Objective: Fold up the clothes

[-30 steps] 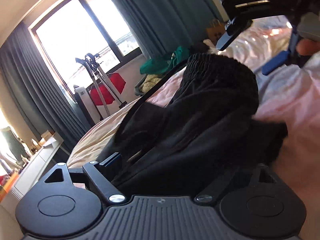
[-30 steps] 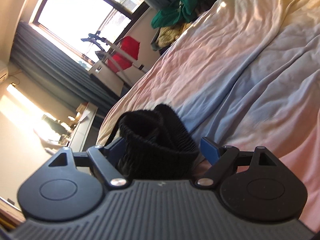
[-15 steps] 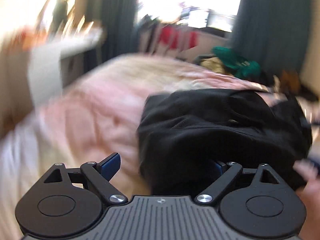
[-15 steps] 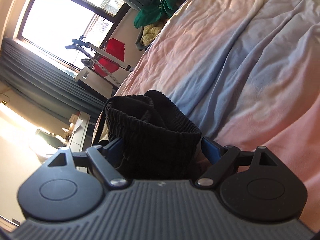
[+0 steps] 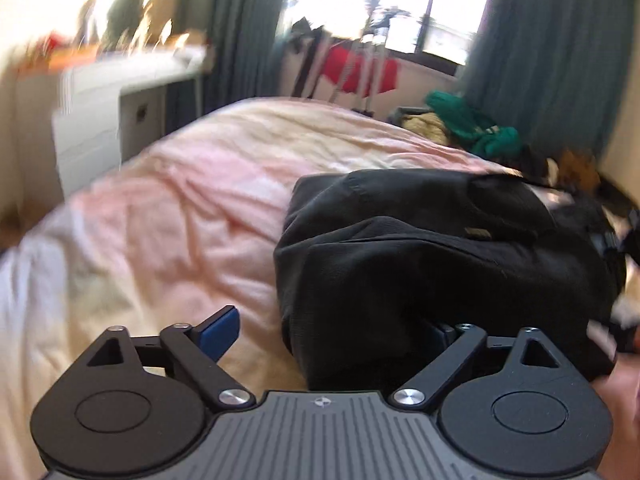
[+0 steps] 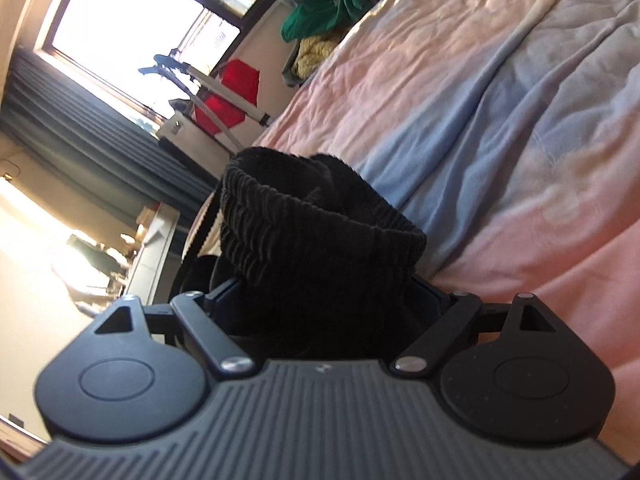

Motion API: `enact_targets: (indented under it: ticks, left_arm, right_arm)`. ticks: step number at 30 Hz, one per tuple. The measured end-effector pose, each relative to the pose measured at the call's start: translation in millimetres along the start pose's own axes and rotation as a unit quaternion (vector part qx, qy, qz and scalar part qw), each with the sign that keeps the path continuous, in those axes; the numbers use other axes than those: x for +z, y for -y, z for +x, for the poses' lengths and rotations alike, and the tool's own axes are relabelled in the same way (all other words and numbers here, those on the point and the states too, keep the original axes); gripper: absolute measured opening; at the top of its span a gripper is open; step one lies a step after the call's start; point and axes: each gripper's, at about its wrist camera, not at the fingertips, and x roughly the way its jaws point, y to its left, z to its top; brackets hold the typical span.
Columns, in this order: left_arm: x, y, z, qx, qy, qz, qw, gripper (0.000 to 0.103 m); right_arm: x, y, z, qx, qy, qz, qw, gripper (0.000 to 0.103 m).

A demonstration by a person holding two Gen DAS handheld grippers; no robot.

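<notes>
A bed covered by a rumpled pink, cream and pale-blue quilt (image 5: 192, 216) is seen ahead of both grippers. A bunched black fabric garment (image 5: 432, 256) is laid on it, directly before the left gripper.

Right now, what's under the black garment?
The wrinkled pink bed cover shows around the folded black fabric garment. Anything trapped directly beneath it is hidden, as is most of the left claw's far finger.

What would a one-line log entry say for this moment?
left gripper: open beside black garment | right gripper: shut on waistband | garment on bed
</notes>
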Motion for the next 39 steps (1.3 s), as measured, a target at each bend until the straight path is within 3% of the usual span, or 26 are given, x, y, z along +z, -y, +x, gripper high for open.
enact_targets:
  ticks: [3, 7, 10, 12, 17, 18, 20, 21, 22, 24, 27, 30, 32, 37, 39]
  left_arm:
    - [-0.5, 12.1, -11.0, 0.019, 0.039, 0.057, 0.9974, 0.092]
    - [-3.5, 27.6, -24.0, 0.025, 0.081, 0.123, 0.9888, 0.090]
    - [-9.9, 49.2, -27.0, 0.026, 0.112, 0.194, 0.9742, 0.090]
    - [-14.4, 60.1, -27.7, 0.034, 0.131, 0.230, 0.9637, 0.088]
    - [-20.2, 67.6, -33.4, 0.024, 0.159, 0.275, 0.9478, 0.071]
    - [-23.9, 70.8, -33.6, 0.020, 0.157, 0.301, 0.9406, 0.070]
    - [-33.7, 77.5, -29.6, 0.019, 0.132, 0.357, 0.9245, 0.056]
    - [-38.2, 80.1, -27.3, 0.018, 0.118, 0.378, 0.9180, 0.055]
    - [-42.0, 81.0, -24.4, 0.013, 0.102, 0.385, 0.9172, 0.055]
    - [-48.2, 84.9, -18.5, 0.012, 0.075, 0.403, 0.9121, 0.056]
    - [-44.9, 87.1, -14.7, 0.003, 0.053, 0.395, 0.9173, 0.057]
    - [-33.9, 81.6, -15.3, -0.017, 0.046, 0.351, 0.9349, 0.059]
    - [-26.8, 76.8, -17.2, -0.032, 0.043, 0.321, 0.9457, 0.060]
    - [-6.8, 61.3, -19.5, -0.070, 0.025, 0.238, 0.9684, 0.061]
    - [0.0, 54.6, -18.7, -0.083, 0.017, 0.210, 0.9739, 0.061]
  right_arm:
    - [-0.5, -1.1, -1.4, 0.005, 0.016, -0.003, 1.000, 0.087]
    - [1.7, -6.4, -12.1, 0.013, 0.040, -0.023, 0.999, 0.063]
    - [3.8, -14.9, -19.8, 0.026, 0.049, -0.048, 0.997, 0.047]
    - [5.2, -18.8, -24.5, 0.038, 0.054, -0.055, 0.996, 0.044]
    - [6.8, -22.2, -31.7, 0.042, 0.059, -0.062, 0.995, 0.044]
    - [6.7, -19.7, -30.5, 0.028, 0.053, -0.061, 0.996, 0.044]
    - [6.2, -15.4, -26.8, -0.007, 0.033, -0.068, 0.997, 0.045]
    - [5.6, -14.0, -24.4, -0.029, 0.019, -0.078, 0.996, 0.046]
    - [4.9, -12.6, -22.0, -0.051, 0.004, -0.089, 0.995, 0.048]
    - [4.8, -8.2, -22.8, -0.051, -0.004, -0.080, 0.996, 0.052]
    - [4.7, -1.5, -24.9, -0.044, -0.013, -0.062, 0.997, 0.058]
    - [5.2, 4.3, -26.6, -0.037, -0.026, -0.043, 0.998, 0.066]
    - [5.3, 6.2, -24.3, -0.040, -0.044, -0.032, 0.998, 0.089]
    - [-4.7, 10.8, -8.0, -0.024, -0.093, -0.020, 0.995, 0.088]
    - [-7.0, 17.5, 5.7, -0.006, -0.118, 0.004, 0.993, 0.095]
